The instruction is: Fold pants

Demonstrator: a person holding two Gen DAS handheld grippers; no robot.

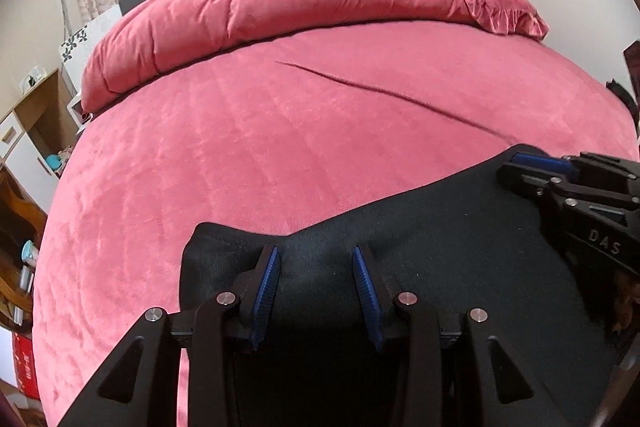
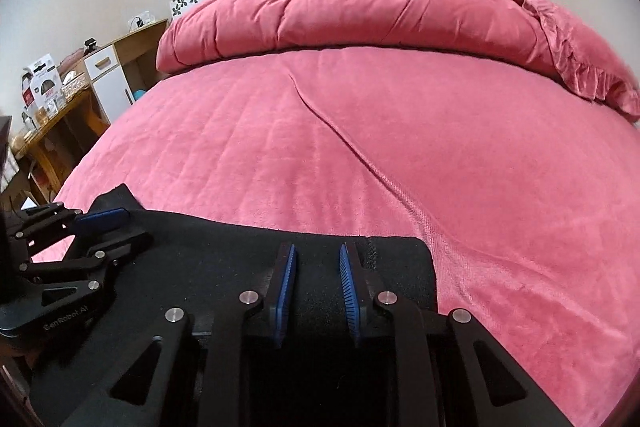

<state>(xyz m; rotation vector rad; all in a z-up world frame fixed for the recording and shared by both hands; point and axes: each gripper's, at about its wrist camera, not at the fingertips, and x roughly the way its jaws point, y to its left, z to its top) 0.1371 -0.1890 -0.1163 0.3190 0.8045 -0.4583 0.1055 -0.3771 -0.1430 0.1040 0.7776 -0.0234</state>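
Black pants [image 1: 440, 239] lie flat at the near edge of the pink bed [image 1: 260, 147]; they also show in the right wrist view [image 2: 224, 247]. My left gripper [image 1: 315, 255] hovers over the pants near their left corner, jaws apart with nothing between them. My right gripper [image 2: 317, 253] is over the pants near their right edge, jaws apart and empty. The right gripper shows at the right of the left wrist view [image 1: 560, 183]. The left gripper shows at the left of the right wrist view [image 2: 80, 235].
A rolled pink duvet [image 1: 304, 11] and a frilled pillow [image 2: 576, 59] lie across the head of the bed. A long crease [image 2: 360, 147] runs over the sheet. Wooden shelves and a desk [image 2: 72, 99] stand to the left of the bed.
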